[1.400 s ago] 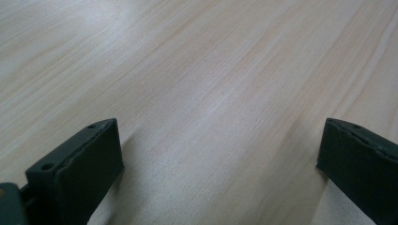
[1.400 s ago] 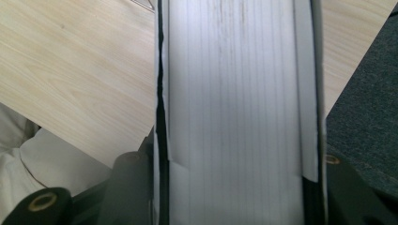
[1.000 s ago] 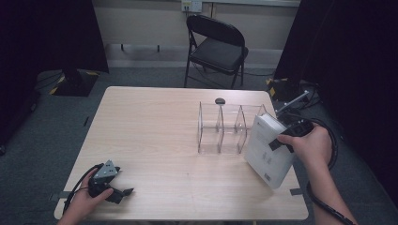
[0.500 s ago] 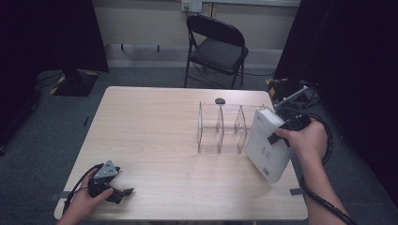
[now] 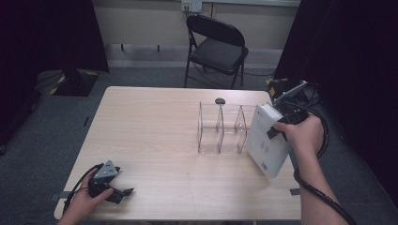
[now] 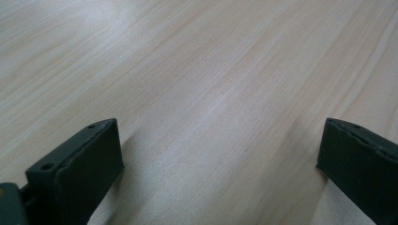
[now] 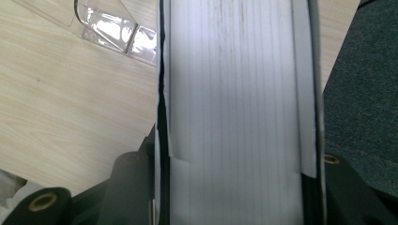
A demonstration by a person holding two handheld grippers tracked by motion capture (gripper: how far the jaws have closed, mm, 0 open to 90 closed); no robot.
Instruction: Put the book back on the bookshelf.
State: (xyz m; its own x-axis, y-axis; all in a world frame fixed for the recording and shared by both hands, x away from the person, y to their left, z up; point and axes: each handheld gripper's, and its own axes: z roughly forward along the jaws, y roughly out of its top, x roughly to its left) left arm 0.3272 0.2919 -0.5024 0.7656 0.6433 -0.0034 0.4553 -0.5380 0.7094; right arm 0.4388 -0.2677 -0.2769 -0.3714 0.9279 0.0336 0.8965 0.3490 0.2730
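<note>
Table (image 5: 155,136): pale wood with fine straight grain. Book (image 5: 266,140): white cover with small dark print; white page edges (image 7: 234,108) with faint vertical lines. Rack (image 5: 220,129): clear, colourless. Grippers, left (image 5: 123,193) and right (image 5: 276,133): black jaws. Chair (image 5: 217,49): black. Floor (image 5: 42,140): grey carpet.

From my station I see a light wooden table (image 5: 155,140) on grey carpet (image 5: 42,159). At twelve o'clock beyond it stands a black folding chair (image 5: 217,47) against a pale wall (image 5: 141,21) with a socket plate (image 5: 191,5). Dark curtains (image 5: 47,33) hang at ten and two o'clock (the right one runs deeper). Even overhead light.
</note>
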